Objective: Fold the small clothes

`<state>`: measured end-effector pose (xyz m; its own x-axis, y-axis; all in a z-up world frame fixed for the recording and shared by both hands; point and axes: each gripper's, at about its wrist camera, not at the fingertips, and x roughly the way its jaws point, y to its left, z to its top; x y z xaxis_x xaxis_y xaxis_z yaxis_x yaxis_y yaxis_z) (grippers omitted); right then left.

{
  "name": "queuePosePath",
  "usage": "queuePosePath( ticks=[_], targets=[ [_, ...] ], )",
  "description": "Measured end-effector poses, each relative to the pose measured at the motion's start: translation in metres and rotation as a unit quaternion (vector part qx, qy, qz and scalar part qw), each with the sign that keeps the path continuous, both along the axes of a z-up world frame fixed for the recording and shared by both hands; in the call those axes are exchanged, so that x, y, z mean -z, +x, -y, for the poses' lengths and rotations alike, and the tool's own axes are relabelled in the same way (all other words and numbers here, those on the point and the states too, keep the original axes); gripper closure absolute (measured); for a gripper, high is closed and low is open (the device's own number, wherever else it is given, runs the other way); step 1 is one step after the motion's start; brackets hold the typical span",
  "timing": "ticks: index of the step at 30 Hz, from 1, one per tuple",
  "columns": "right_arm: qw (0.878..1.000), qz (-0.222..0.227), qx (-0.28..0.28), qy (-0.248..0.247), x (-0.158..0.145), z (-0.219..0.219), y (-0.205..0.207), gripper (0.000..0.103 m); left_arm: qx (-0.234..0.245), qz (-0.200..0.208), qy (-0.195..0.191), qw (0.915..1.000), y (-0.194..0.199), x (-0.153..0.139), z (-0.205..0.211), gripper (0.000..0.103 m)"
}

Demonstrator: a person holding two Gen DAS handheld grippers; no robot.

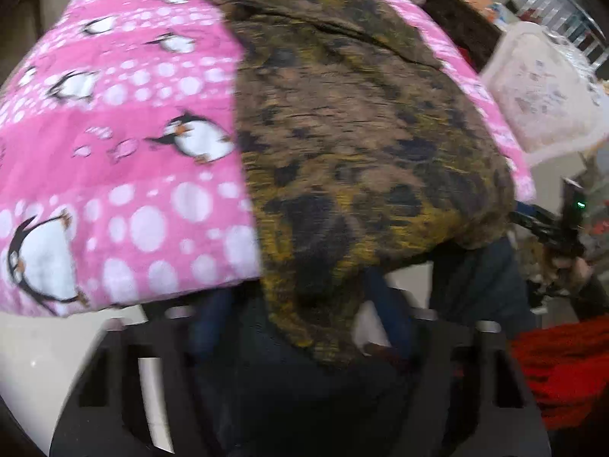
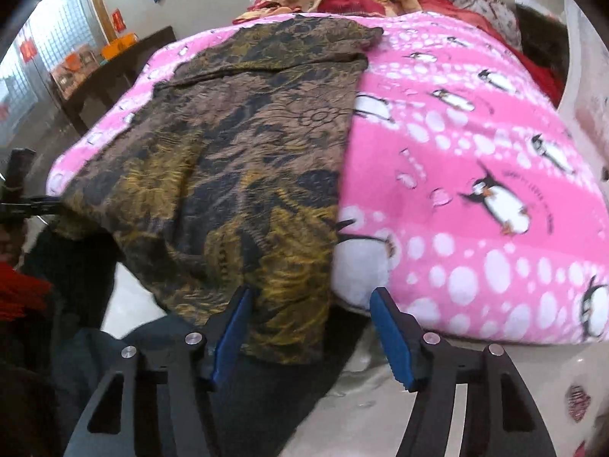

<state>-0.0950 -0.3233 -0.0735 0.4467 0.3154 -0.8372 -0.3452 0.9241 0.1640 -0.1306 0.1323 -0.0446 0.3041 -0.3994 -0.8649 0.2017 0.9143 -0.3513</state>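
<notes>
Starting at the left gripper [image 1: 300,304]: straddling the garment's [image 1: 342,133] hanging near hem, too blurred for telling whether pinching it or merely bracketing it. Lying lengthwise down the pink blanket [image 1: 114,152], spreading mostly flat, rumpling over itself at the far end and drooping off the bed edge at the near end. Moving rightward to the right gripper [image 2: 312,291]: gaping wide, gripping nothing, the hem brushing only its left finger. Judging progress: seemingly finishing the laying-out, showing no fold yet; still needing both near corners pinched, carried over to the far end, then halving again.
</notes>
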Motion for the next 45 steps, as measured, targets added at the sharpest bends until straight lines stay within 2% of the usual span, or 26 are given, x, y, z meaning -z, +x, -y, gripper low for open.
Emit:
queuePosePath(
  ticks=[1,4,5,7,8,9,12,15,18,23,24,25,28,31,35,39,43,45],
  targets=[
    [1.0,-0.003,-0.004,0.015,-0.001,-0.001,-0.001,0.04,0.009,-0.014,-0.01,0.9998,0.001,0.003,0.002,0.089],
    [0.999,-0.009,-0.013,0.034,0.002,-0.004,-0.006,0.041,0.009,-0.022,0.008,0.9997,0.003,0.015,0.006,0.092],
    [0.999,-0.011,-0.016,0.035,0.004,-0.005,-0.008,0.042,0.007,-0.025,0.001,0.9997,0.003,0.019,0.006,0.092],
    [0.999,-0.02,-0.02,0.041,0.009,-0.006,-0.01,0.053,0.002,-0.022,-0.012,0.9997,0.004,0.022,0.005,0.092],
    [0.998,-0.023,-0.022,0.047,0.01,-0.006,-0.011,0.054,0.003,-0.017,-0.013,0.9998,0.004,0.021,0.006,0.092],
    [0.998,-0.022,-0.023,0.05,0.009,-0.006,-0.012,0.056,0.004,-0.011,-0.014,0.9998,0.003,0.019,0.006,0.093],
    [0.997,-0.02,-0.028,0.072,0.005,-0.005,-0.013,0.07,0.007,0.004,-0.021,0.9997,-0.002,0.01,0.005,0.101],
    [0.996,-0.014,-0.03,0.087,0.002,-0.003,-0.012,0.07,0.024,0.021,-0.025,0.9992,-0.007,-0.002,0.008,0.101],
    [0.995,-0.023,-0.02,0.092,0.007,0.001,-0.006,0.07,0.028,0.021,-0.054,0.9979,-0.006,-0.007,0.004,0.101],
    [0.991,-0.04,-0.024,0.127,0.013,0.004,0.003,0.07,0.016,0.016,-0.049,0.9985,-0.001,-0.003,0.006,0.101],
    [0.99,-0.039,-0.032,0.131,0.009,0.003,0.001,0.085,0.018,0.021,-0.052,0.9982,-0.004,-0.007,0.006,0.101],
    [0.987,-0.044,-0.047,0.148,0.006,0.005,-0.001,0.096,0.023,0.026,-0.058,0.9977,-0.007,-0.012,0.005,0.101],
    [0.983,-0.018,-0.077,0.166,-0.021,0.008,-0.017,0.096,0.038,0.052,-0.098,0.9931,-0.017,-0.033,-0.001,0.101],
    [0.977,0.011,-0.085,0.198,-0.049,0.011,-0.023,0.096,0.034,0.089,-0.128,0.9872,-0.021,-0.061,-0.012,0.101],
    [0.969,0.063,-0.097,0.218,-0.094,0.015,-0.026,0.096,0.028,0.137,-0.146,0.9794,-0.026,-0.099,-0.031,0.101],
    [0.966,0.11,-0.116,0.203,-0.139,0.016,-0.036,0.096,0.034,0.174,-0.17,0.9693,-0.039,-0.138,-0.049,0.101],
    [0.962,0.141,-0.122,0.2,-0.174,0.028,-0.049,0.096,0.051,0.184,-0.185,0.964,-0.047,-0.159,-0.055,0.101],
    [0.962,0.149,-0.119,0.195,-0.184,0.032,-0.051,0.096,0.043,0.18,-0.175,0.9669,-0.038,-0.157,-0.059,0.101]
  ],
)
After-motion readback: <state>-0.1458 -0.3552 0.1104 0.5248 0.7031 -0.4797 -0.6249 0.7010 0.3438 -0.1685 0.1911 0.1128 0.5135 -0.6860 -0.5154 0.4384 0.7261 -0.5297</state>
